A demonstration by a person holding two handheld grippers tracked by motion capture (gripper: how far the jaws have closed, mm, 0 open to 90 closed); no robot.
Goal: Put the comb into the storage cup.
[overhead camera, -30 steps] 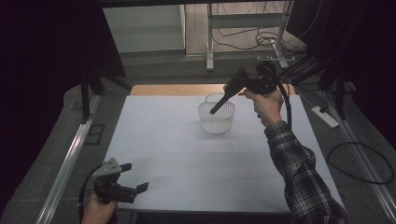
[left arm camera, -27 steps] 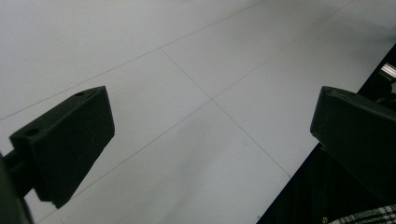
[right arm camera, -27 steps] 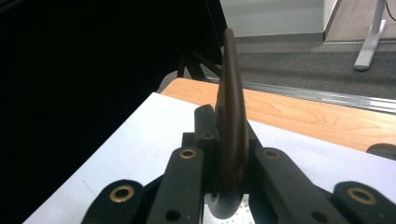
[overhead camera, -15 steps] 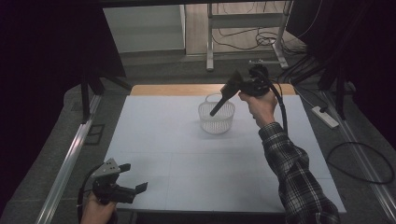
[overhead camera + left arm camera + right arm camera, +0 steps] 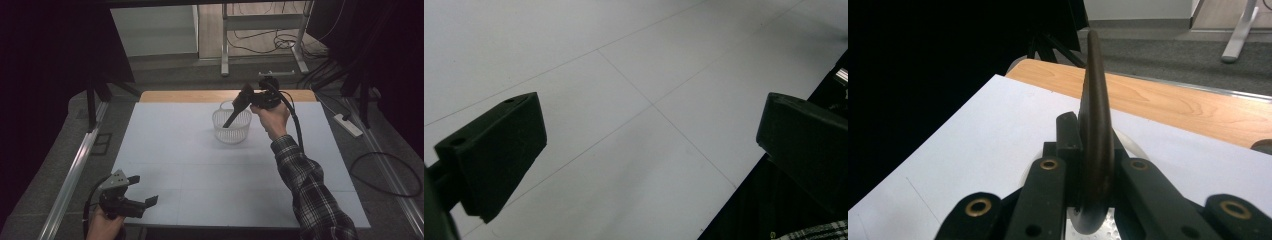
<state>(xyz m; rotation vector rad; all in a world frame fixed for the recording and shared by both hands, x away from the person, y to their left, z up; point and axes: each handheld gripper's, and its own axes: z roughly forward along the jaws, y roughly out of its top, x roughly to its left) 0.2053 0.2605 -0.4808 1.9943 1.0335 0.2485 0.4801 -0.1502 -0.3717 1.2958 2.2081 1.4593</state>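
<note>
Spatula [image 5: 1094, 125] sits clamped edgewise between right gripper's [image 5: 1093, 200] jaws.

From the high view I see the white table top [image 5: 200, 175] bare across its middle and lower right, so a gripper can pass there freely; the only thing standing on it is the white basket [image 5: 231, 127] at upper centre, and the right gripper [image 5: 235, 112] slants a dark utensil [image 5: 231, 119] into it, blocking that spot; the left gripper [image 5: 131, 196] sits at the lower left edge; in the left gripper view I see bare board [image 5: 634, 100] between its spread jaws.
</note>
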